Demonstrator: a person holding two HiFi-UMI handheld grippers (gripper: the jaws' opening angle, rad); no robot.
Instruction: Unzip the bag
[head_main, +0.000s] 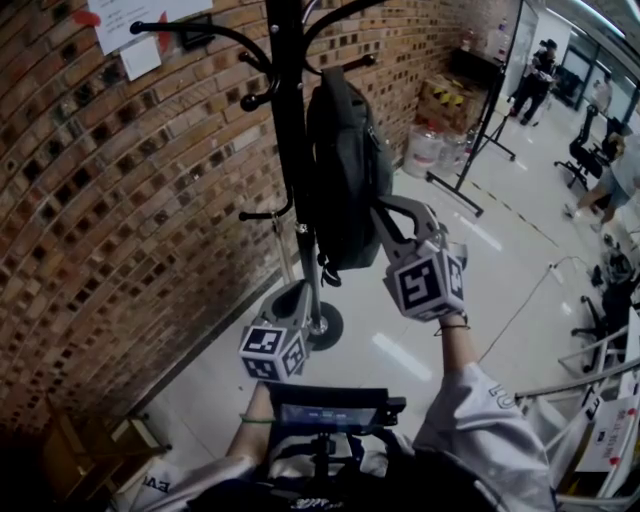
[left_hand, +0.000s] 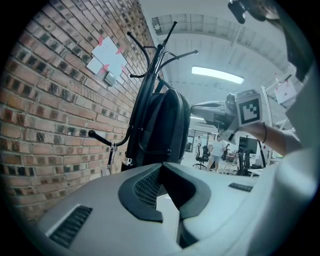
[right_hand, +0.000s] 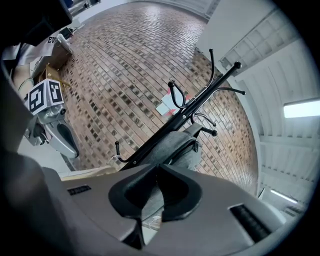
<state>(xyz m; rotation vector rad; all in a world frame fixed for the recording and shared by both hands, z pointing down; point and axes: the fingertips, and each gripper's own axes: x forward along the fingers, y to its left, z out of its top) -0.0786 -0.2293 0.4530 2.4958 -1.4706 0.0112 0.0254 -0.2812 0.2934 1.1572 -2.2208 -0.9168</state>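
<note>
Where a brick wall (head_main: 100, 200) fills the left of the scene, the left gripper (left_hand: 161, 175) hangs low beside the foot of a black coat rack (head_main: 287, 120). Its jaws are drawn together with nothing between them, and it is well apart from the work. To its right, a dark grey bag (head_main: 345, 170) hangs high on the rack by its top loop. Its body is clear of the floor and rests against the pole. Further right, the right gripper (right_hand: 157, 172) is raised just beside the bag's lower flank. Its jaws are also narrowed almost to touching, and it holds nothing.

The bag looks like soft woven fabric, light to moderate in weight and in no way fragile. Because it hangs from a single hook, it will likely swing and buckle under any pull. A seam that appears to be the zip runs along its outer edge, but the pull tab is too small to make out. The sensible hold is probably a pinch on that tab with one gripper, while the other grips the fabric or strap near the zip's end to keep the line taut. The tab may slip from smooth pads.

The count is one bag, one rack with several curved hooks, two grippers and a few paper sheets (head_main: 135, 25) on the wall. Several people (head_main: 540, 70) stand in the bright hall at far right.
</note>
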